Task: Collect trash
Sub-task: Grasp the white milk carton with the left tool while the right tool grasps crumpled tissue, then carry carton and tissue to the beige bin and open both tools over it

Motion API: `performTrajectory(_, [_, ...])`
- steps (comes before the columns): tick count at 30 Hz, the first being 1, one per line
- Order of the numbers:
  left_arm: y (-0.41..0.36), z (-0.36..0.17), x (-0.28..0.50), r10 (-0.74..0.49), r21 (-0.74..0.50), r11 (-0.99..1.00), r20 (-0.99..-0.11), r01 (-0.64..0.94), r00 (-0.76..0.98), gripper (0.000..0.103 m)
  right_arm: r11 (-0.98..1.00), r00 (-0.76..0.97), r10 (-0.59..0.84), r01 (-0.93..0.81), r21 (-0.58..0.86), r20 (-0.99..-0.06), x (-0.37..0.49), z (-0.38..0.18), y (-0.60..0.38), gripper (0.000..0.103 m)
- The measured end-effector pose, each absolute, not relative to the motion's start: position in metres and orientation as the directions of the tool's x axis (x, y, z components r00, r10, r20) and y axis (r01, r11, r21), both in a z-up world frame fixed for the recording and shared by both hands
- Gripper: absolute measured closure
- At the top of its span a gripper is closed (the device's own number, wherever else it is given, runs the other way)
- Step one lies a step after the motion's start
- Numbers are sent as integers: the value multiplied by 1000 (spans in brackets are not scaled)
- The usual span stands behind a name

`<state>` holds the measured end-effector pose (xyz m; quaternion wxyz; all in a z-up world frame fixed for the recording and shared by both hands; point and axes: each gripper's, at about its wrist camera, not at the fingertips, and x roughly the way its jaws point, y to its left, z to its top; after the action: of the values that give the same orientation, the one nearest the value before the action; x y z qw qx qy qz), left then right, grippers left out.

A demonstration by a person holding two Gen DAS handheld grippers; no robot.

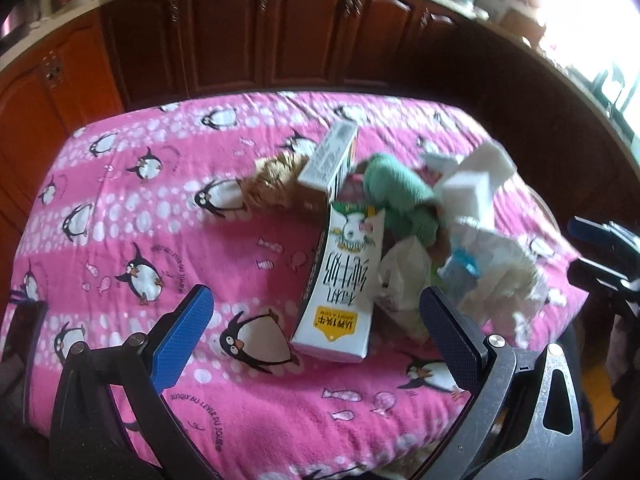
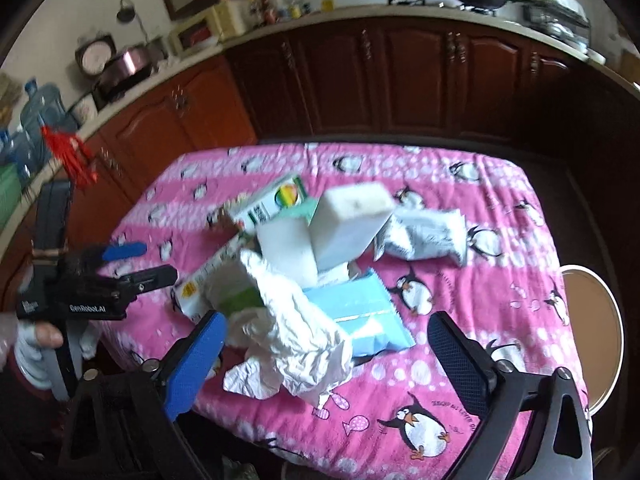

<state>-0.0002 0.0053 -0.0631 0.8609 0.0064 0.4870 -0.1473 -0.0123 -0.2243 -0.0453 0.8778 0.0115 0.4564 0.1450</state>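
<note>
A heap of trash lies on the pink penguin cloth (image 1: 120,208) of the table. In the left wrist view a white milk carton (image 1: 340,280) lies lengthwise, with a second carton (image 1: 330,158), a green wad (image 1: 394,188) and crumpled white paper (image 1: 472,196) behind it. My left gripper (image 1: 316,332) is open and empty, its jaws either side of the milk carton's near end. In the right wrist view my right gripper (image 2: 326,342) is open and empty above crumpled white paper (image 2: 296,320), a blue packet (image 2: 360,312) and white foam blocks (image 2: 348,220).
Dark wooden cabinets (image 2: 400,80) with a cluttered counter run behind the table. A round stool (image 2: 596,332) stands at the table's right side. The left gripper (image 2: 120,272) shows at the left of the right wrist view. A silver pouch (image 2: 424,236) lies further back.
</note>
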Motion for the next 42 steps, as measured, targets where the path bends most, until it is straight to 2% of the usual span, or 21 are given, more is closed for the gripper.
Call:
performTrajectory(2, [4, -70, 3, -239, -116, 953, -853, 278, 464, 1, 951, 512, 290, -250, 182, -808, -8, -55, -222, 19])
performTrajectory(4, [3, -78, 8, -234, -110, 951, -868, 290, 437, 6, 942, 478, 312, -268, 202, -821, -3, -64, -216, 24])
performTrajectory(5, [1, -82, 10, -234, -109, 948, -877, 299, 420, 7, 940, 467, 312, -279, 197, -827, -1, -68, -212, 33])
performTrajectory(6, [0, -84, 11, -232, -107, 946, -881, 306, 411, 7, 936, 455, 314, -293, 193, -833, 1, -73, -208, 51])
performTrajectory(8, [-3, -89, 13, -225, -92, 941, -890, 327, 397, 7, 929, 435, 336, -300, 218, -835, 5, -80, -206, 73])
performTrajectory(10, [-7, -93, 15, -220, -80, 933, -898, 351, 380, 7, 925, 444, 357, -293, 243, -822, 7, -79, -210, 78])
performTrajectory(11, [-10, -94, 16, -218, -76, 930, -901, 361, 374, 7, 923, 453, 364, -292, 251, -814, 7, -76, -212, 84])
performTrajectory(12, [-12, -96, 18, -217, -71, 926, -905, 371, 367, 8, 923, 463, 369, -287, 258, -806, 6, -72, -216, 84])
performTrajectory(15, [-23, -101, 25, -198, -45, 915, -916, 401, 350, 20, 920, 483, 382, -281, 273, -788, 8, -63, -224, 84])
performTrajectory(17, [-29, -109, 34, -188, -38, 910, -926, 412, 328, 32, 921, 493, 380, -275, 275, -783, 8, -58, -227, 84])
performTrajectory(19, [-32, -117, 42, -188, -54, 908, -939, 415, 288, 52, 919, 492, 389, -271, 288, -779, 7, -57, -229, 84])
performTrajectory(22, [-30, -115, 43, -193, -67, 914, -939, 401, 284, 52, 899, 488, 437, -273, 343, -755, 3, -52, -233, 85])
performTrajectory(29, [-3, -67, 20, -220, -76, 929, -901, 362, 375, 52, 863, 518, 505, -281, 420, -690, -5, -33, -242, 86])
performTrajectory(36, [-8, -18, 12, -310, -143, 916, -847, 376, 432, 52, 814, 550, 567, -263, 517, -613, -10, -14, -259, 86])
performTrajectory(39, [-21, -7, 10, -361, -181, 897, -827, 404, 431, 52, 806, 576, 566, -236, 542, -590, -12, -6, -272, 86])
performTrajectory(42, [-46, 4, 7, -397, -191, 876, -808, 444, 436, 52, 839, 624, 506, -195, 509, -595, -16, 3, -288, 86])
